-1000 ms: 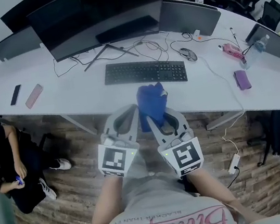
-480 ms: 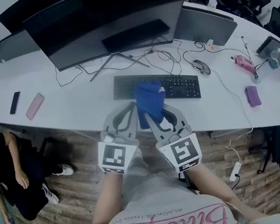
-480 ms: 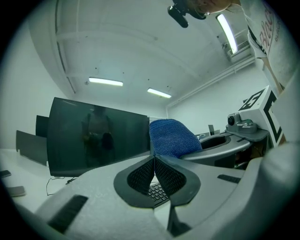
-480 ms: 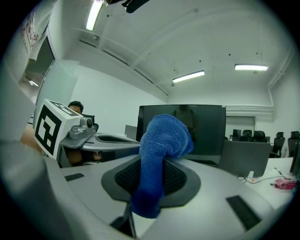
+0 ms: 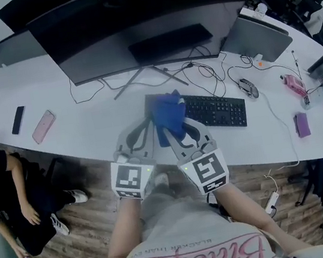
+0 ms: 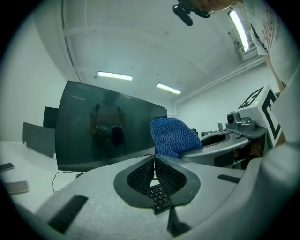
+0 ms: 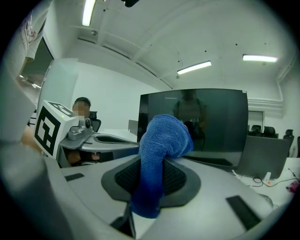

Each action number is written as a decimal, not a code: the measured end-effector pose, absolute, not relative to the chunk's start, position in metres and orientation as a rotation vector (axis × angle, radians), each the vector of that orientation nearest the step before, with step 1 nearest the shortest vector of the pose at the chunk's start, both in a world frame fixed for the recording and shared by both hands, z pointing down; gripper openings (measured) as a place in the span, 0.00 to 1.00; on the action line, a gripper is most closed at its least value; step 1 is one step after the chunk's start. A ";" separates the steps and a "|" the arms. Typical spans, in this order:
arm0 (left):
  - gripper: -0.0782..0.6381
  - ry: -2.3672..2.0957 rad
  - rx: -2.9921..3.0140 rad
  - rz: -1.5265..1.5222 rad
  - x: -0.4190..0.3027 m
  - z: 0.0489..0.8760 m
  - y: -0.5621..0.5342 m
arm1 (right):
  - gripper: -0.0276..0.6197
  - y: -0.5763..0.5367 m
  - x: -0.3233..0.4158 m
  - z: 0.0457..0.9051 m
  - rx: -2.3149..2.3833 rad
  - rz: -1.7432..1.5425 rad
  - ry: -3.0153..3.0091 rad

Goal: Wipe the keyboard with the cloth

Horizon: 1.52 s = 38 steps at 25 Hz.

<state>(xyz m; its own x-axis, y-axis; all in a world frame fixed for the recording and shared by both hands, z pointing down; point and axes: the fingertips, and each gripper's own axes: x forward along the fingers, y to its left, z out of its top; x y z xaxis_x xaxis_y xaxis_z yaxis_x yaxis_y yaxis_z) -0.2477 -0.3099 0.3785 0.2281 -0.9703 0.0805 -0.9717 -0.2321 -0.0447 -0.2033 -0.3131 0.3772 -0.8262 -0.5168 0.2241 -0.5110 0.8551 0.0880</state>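
A black keyboard [image 5: 214, 109] lies on the white desk [image 5: 88, 128] in front of a big curved monitor [image 5: 132, 23]. My right gripper [image 5: 172, 125] is shut on a blue cloth [image 5: 167, 113], which bunches above the keyboard's left end and hides it. In the right gripper view the cloth [image 7: 159, 159] hangs out between the jaws. My left gripper [image 5: 147, 127] sits close beside the right one, shut and holding nothing. In the left gripper view its jaws [image 6: 154, 172] meet, with keyboard keys [image 6: 160, 198] showing below.
A pink phone [image 5: 43, 126] and a dark remote [image 5: 18, 119] lie at the desk's left. Cables [image 5: 207, 72], a mouse [image 5: 248, 87], a purple item [image 5: 302, 124] and more monitors [image 5: 253, 38] are to the right. A seated person [image 5: 1, 193] is at the left.
Both grippers have moved forward over the desk; the cloth, earlier short of the keyboard, now covers its left end. The view has shifted so the keyboard sits further right.
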 end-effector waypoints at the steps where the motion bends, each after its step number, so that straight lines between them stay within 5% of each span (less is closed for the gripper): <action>1: 0.12 -1.936 2.442 0.145 -0.254 0.382 -0.313 | 0.18 -0.317 -0.210 0.381 0.780 -0.022 -2.785; 19: 0.12 -1.942 2.209 0.274 -0.355 0.453 -0.348 | 0.18 -0.365 -0.312 0.457 0.602 0.304 -2.692; 38: 0.12 -1.953 2.049 0.370 -0.376 0.494 -0.364 | 0.18 -0.402 -0.340 0.535 0.488 0.838 -2.500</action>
<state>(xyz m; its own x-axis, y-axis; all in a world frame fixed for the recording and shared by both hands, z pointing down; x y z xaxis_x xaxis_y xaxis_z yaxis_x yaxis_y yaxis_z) -0.3763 -0.3638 0.4936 0.0504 -0.9252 0.3760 -0.9987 -0.0424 0.0295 -0.3401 -0.4020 0.5347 -0.8332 -0.1829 0.5219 -0.4604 0.7523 -0.4714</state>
